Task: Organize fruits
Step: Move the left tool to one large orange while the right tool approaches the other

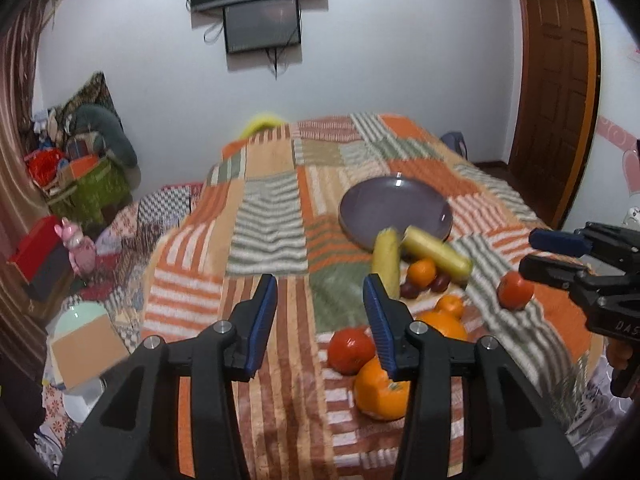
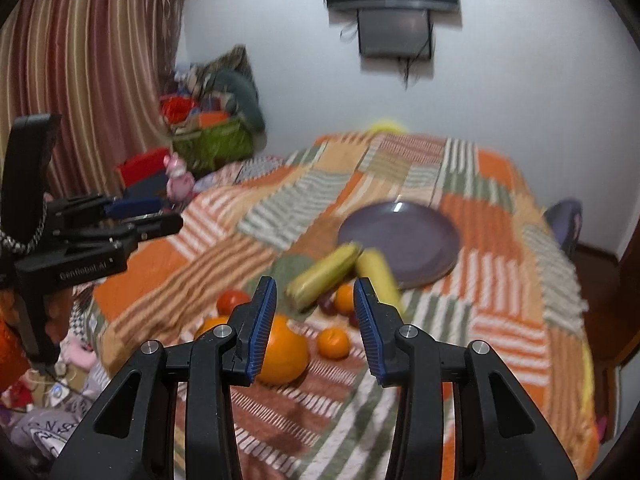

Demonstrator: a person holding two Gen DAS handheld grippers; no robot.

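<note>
Fruit lies in a loose cluster on a patchwork blanket [image 1: 272, 208] of orange, green and white stripes, just in front of an empty purple plate [image 1: 394, 210] that nothing yet rests on. The left wrist view alone shows a brown wooden door [image 1: 554, 80] at the right and a red tomato [image 1: 515, 290] lying apart beside the right gripper [image 2: 315, 322]; the right wrist view alone shows a striped curtain [image 2: 92, 60] and the left gripper [image 1: 320, 320] from its side, at the left edge. Counted across both views: two yellow-green bananas [image 1: 404, 254] crossed against the plate's near rim, two large oranges [image 1: 380, 392], two small mandarins [image 1: 422, 272], two red tomatoes, and a few dark plums [image 1: 424, 286], their number unclear. Both grippers hover over the fruit with jaws parted and nothing between the pads; an orange sits behind one finger in each view, untouched. The blanket covers a bed in a white-walled room, with two dark screens [image 1: 258, 4] mounted high on the far wall and a heap of bags and toys [image 1: 80, 152] in the corner.
</note>
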